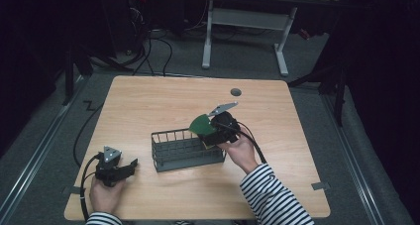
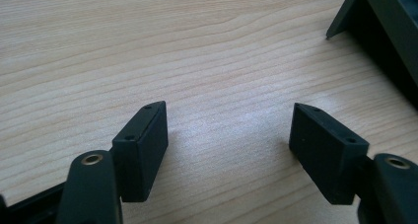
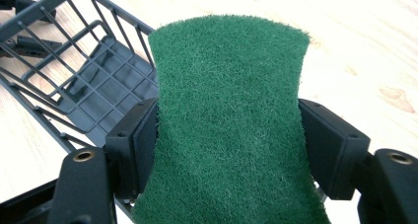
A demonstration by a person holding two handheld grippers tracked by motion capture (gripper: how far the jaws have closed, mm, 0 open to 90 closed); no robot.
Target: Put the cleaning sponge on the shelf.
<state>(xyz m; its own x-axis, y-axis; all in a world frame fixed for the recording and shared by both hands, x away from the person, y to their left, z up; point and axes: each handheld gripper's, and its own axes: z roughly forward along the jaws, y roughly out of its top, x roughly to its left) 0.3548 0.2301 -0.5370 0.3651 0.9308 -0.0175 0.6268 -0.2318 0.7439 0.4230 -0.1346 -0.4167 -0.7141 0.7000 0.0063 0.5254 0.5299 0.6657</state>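
Note:
A green scouring sponge (image 1: 201,124) (image 3: 229,125) is squeezed between the jaws of my right gripper (image 1: 212,131) (image 3: 229,150), which is shut on it. The sponge hangs just above the right end of a dark wire basket (image 1: 185,150) (image 3: 84,86) in the middle of the table. My left gripper (image 1: 130,166) (image 2: 229,150) rests low near the table's front left corner, open, with bare wood between its jaws. A dark corner of the basket (image 2: 379,31) shows at the upper right of the left gripper view.
The wooden table (image 1: 163,101) has a round grey cable hole (image 1: 236,92) near its back edge. Cables trail from both grippers off the table's front and left. A white-legged desk (image 1: 247,22) stands behind on the grey floor.

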